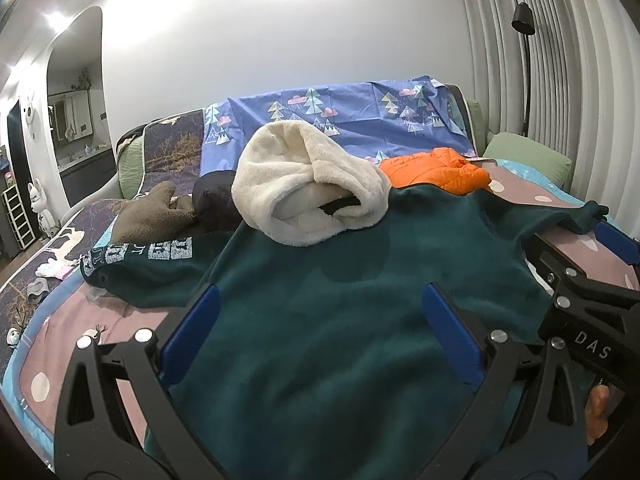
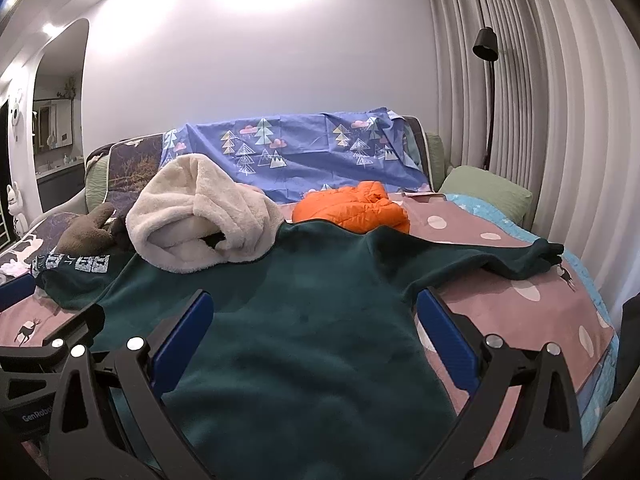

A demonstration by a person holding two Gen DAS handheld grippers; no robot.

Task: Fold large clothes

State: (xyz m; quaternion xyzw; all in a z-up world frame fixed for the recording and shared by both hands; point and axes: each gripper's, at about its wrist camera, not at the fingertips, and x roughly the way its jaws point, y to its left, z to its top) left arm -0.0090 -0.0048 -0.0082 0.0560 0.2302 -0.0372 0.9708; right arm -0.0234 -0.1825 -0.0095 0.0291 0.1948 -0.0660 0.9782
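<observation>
A large dark green fleece sweatshirt lies spread flat on the bed, sleeves out to both sides; it also shows in the right wrist view. Its left sleeve carries white block print, and its right sleeve stretches across the pink cover. My left gripper is open and empty above the sweatshirt's lower body. My right gripper is open and empty above the body's right side. The right gripper's fingers also show at the right edge of the left wrist view.
A cream fleece garment is heaped on the sweatshirt's collar area. An orange puffer jacket, a brown fleece piece and a black garment lie behind. A blue tree-print sheet covers the backrest. A floor lamp stands by the curtains.
</observation>
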